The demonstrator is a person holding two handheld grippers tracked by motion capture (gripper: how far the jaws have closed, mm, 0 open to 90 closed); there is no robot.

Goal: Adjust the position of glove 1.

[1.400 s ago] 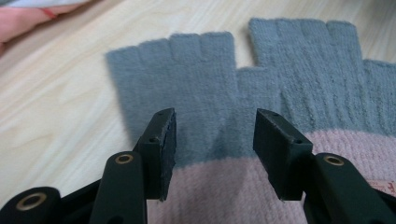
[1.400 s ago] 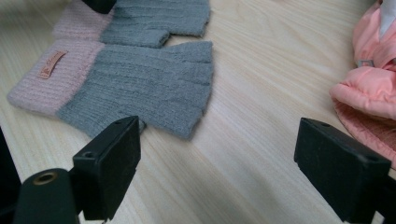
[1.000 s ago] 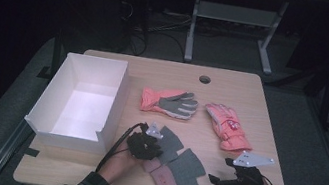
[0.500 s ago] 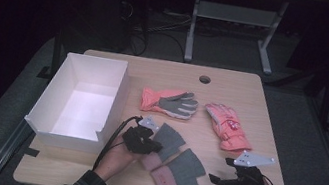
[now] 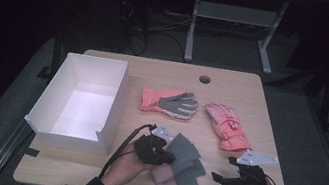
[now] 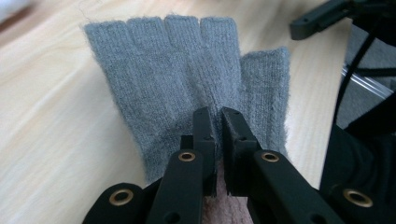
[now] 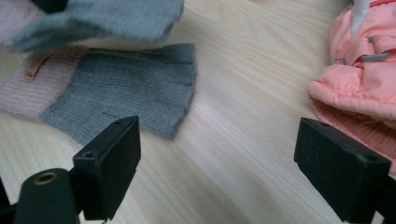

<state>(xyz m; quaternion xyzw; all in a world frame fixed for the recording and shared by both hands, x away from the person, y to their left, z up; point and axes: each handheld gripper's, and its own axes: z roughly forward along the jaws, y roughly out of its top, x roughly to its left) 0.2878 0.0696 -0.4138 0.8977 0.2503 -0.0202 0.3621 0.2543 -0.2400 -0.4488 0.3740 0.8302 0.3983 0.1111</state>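
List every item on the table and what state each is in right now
Left gripper: jaws shut on upper grey glove.
Right gripper: jaws wide open, holding nothing.
Upper grey glove: pinched, fingers spread flat.
Lower grey glove: lying flat, untouched.
White box: open, empty.
Two pink gloves: lying flat, apart.

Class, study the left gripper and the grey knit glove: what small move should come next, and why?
Probably lift the grey fingerless glove and carry it toward the white box. The left gripper has its jaws pinched shut on the knit, and the box stands open just to its left.
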